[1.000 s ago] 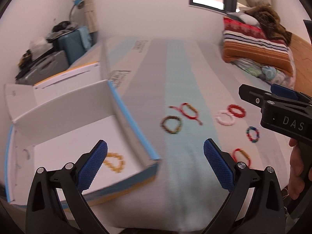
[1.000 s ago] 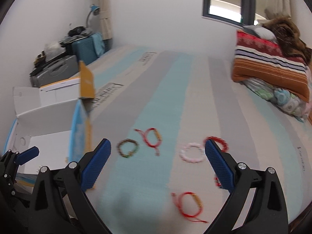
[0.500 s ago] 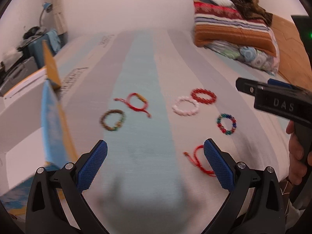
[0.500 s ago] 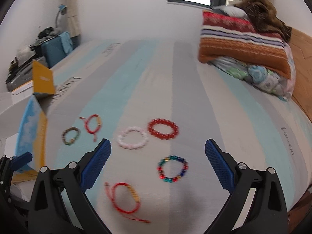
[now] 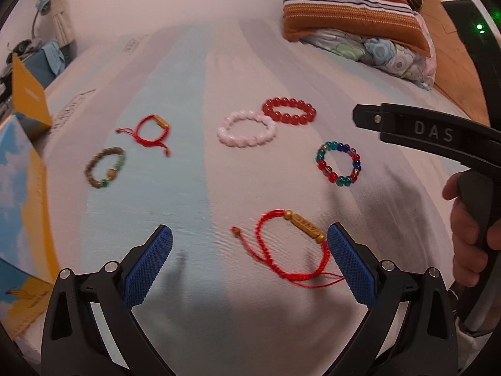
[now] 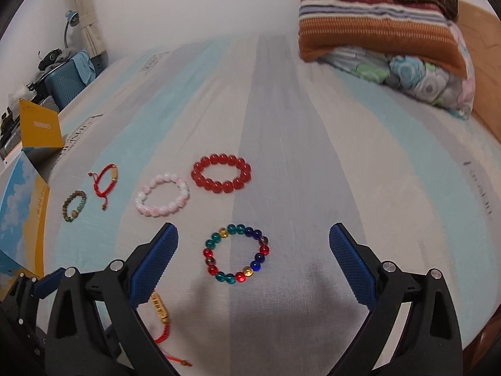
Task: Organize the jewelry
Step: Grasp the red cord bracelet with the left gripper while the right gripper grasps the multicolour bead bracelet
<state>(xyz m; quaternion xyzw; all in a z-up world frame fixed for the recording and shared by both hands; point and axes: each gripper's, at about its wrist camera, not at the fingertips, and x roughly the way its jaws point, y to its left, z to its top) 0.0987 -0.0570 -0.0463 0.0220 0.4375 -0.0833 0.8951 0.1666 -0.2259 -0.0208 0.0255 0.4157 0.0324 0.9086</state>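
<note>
Left wrist view: left gripper (image 5: 249,261) with blue ribbed pads spread wide and nothing between them, above the striped pale-blue, grey and white bedsheet (image 5: 188,100).
Red cord bracelet with gold bar charm (image 5: 292,246): flat on the sheet between the left pads, nearer the pad at 3 o'clock; its loose cord ends run right up to that pad.
Multicoloured glass-bead bracelet (image 5: 338,163): at 1 o'clock from the left gripper, well apart from it.
Pale pink bead bracelet (image 5: 246,128): at 12 o'clock, with the dark red bead bracelet (image 5: 288,111) just beside it at its far right.
Second red cord bracelet (image 5: 152,131) and brown-and-green bead bracelet (image 5: 105,166): at 10 to 11 o'clock, near the blue-and-yellow cardboard box (image 5: 22,194) at the left edge.
Only here: the right gripper's black body seen from the side, marked "DAS", with the person's right hand (image 5: 468,235) around its handle.
Right wrist view: right gripper (image 6: 253,264) likewise wide open and holding nothing.
Multicoloured bracelet: between the right pads, closer to the pad at 9 o'clock, touching neither.
Gold-bar cord bracelet: largely hidden behind the 9 o'clock finger at 7 o'clock.
Only here: folded striped orange-and-red blanket (image 6: 375,22) in full at 1 o'clock, and a teal suitcase (image 6: 67,81) at 10 o'clock.
</note>
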